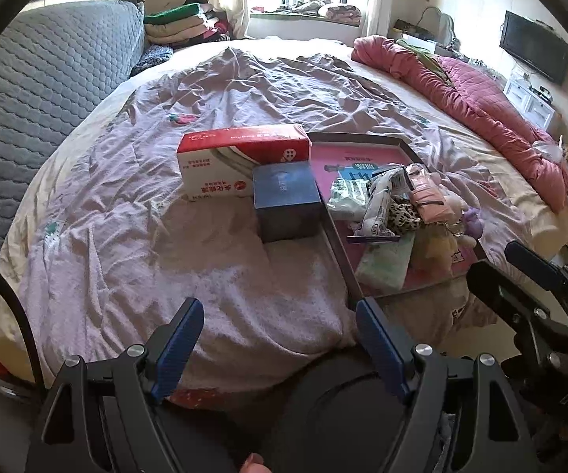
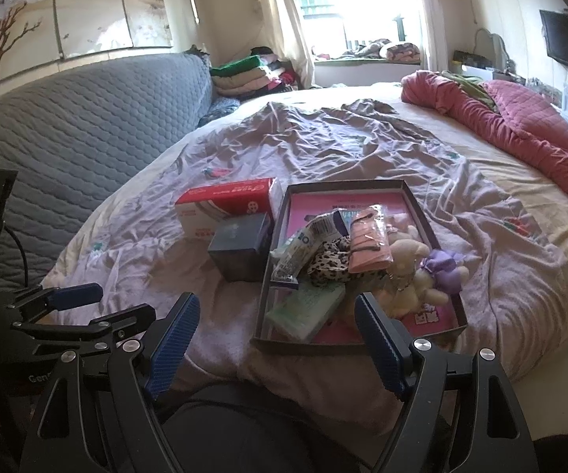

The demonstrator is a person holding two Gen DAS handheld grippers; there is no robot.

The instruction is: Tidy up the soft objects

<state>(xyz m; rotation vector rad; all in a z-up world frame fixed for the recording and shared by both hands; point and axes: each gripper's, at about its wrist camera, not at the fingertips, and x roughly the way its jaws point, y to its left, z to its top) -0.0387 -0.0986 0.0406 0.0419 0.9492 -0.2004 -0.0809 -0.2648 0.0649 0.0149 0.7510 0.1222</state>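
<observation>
While open, the right hand-held gripper (image 2: 276, 329) hovers just before the tray (image 2: 363, 189).

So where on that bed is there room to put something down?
The sheet left of the red-and-white box and before the blue box is bare, as is the far stretch towards the pink quilt. The tray is crowded.

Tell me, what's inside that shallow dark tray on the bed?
The tray holds a pink packet, leopard-print fabric, a green tissue pack and plush toys. They cover much of its pink printed bottom.
</observation>
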